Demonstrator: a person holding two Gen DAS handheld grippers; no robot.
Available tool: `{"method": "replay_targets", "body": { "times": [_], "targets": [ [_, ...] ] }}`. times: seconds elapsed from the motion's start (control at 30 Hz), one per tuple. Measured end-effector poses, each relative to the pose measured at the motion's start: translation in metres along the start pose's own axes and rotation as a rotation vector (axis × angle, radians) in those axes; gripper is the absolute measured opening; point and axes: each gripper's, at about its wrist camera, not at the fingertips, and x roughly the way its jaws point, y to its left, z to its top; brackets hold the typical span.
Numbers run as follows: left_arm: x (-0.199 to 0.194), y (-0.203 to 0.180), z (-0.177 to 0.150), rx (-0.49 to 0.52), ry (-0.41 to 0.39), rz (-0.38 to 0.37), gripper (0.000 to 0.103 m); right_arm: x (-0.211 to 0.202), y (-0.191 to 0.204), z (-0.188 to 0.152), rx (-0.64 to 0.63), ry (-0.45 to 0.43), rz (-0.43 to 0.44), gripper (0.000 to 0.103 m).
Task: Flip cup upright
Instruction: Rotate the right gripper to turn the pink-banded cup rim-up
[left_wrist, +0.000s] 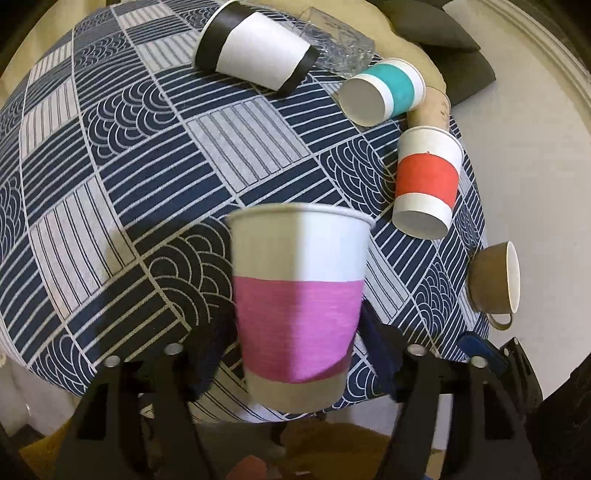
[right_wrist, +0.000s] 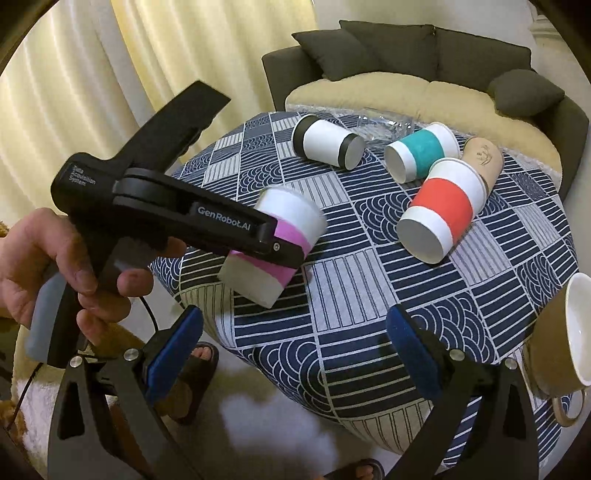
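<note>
While the left gripper (right_wrist: 291, 254) clamps the white paper cup with the pink band (left_wrist: 297, 299) by its sides, the cup is lifted above the near edge of the round table with the navy and white patterned cloth (left_wrist: 155, 155). In the left wrist view its rim points up; in the right wrist view it leans, so I judge the turn is almost finished but not complete. To do this step well, the wrist should roll until the bottom is flat, then lower the cup slowly onto a free part of the cloth, well apart from the lying red-banded paper cup (right_wrist: 439, 210), and release only when the base rests fully. The right gripper (right_wrist: 295, 354) hangs near the table edge with its blue pads apart, holding nothing.
</note>
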Motion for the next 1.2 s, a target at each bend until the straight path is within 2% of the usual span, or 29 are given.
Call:
{"method": "replay_targets", "body": {
  "times": [0.07, 0.27, 0.4, 0.57, 0.67, 0.73, 0.87, 0.9, 1.0, 1.13, 1.2],
  "targets": [
    [-0.002, -0.002, 0.001, 0.019, -0.010, 0.010, 0.086, 0.003, 0.004, -0.001, -0.018, 0.007, -0.005, 0.098],
    [-0.013, -0.001, 0.003, 0.049, -0.035, 0.021, 0.086, 0.007, 0.001, 0.000, -0.011, 0.023, 0.001, 0.098],
    [-0.026, 0.001, 0.003, 0.059, -0.063, -0.008, 0.086, 0.008, -0.005, 0.001, 0.022, 0.033, 0.030, 0.098],
    [-0.043, 0.006, -0.001, 0.068, -0.095, -0.093, 0.086, 0.015, -0.002, 0.002, 0.032, 0.066, 0.071, 0.098],
    [-0.061, 0.013, -0.006, 0.070, -0.159, -0.163, 0.086, 0.020, -0.003, 0.004, 0.068, 0.083, 0.090, 0.098],
    [-0.073, 0.024, -0.010, 0.051, -0.196, -0.221, 0.086, 0.024, -0.005, 0.010, 0.111, 0.080, 0.089, 0.098],
    [-0.084, 0.052, -0.018, -0.016, -0.256, -0.280, 0.086, 0.030, -0.011, 0.021, 0.232, 0.071, 0.107, 0.098],
    [-0.084, 0.062, -0.018, -0.034, -0.269, -0.300, 0.086, 0.034, -0.013, 0.024, 0.268, 0.079, 0.102, 0.098],
    [-0.085, 0.081, -0.021, -0.038, -0.297, -0.315, 0.086, 0.042, -0.008, 0.035, 0.273, 0.088, -0.006, 0.098],
    [-0.092, 0.095, -0.025, 0.006, -0.336, -0.269, 0.086, 0.055, -0.010, 0.049, 0.337, 0.118, -0.064, 0.098],
    [-0.094, 0.099, -0.024, 0.038, -0.330, -0.253, 0.086, 0.061, -0.009, 0.054, 0.351, 0.139, -0.078, 0.098]
  ]
}}
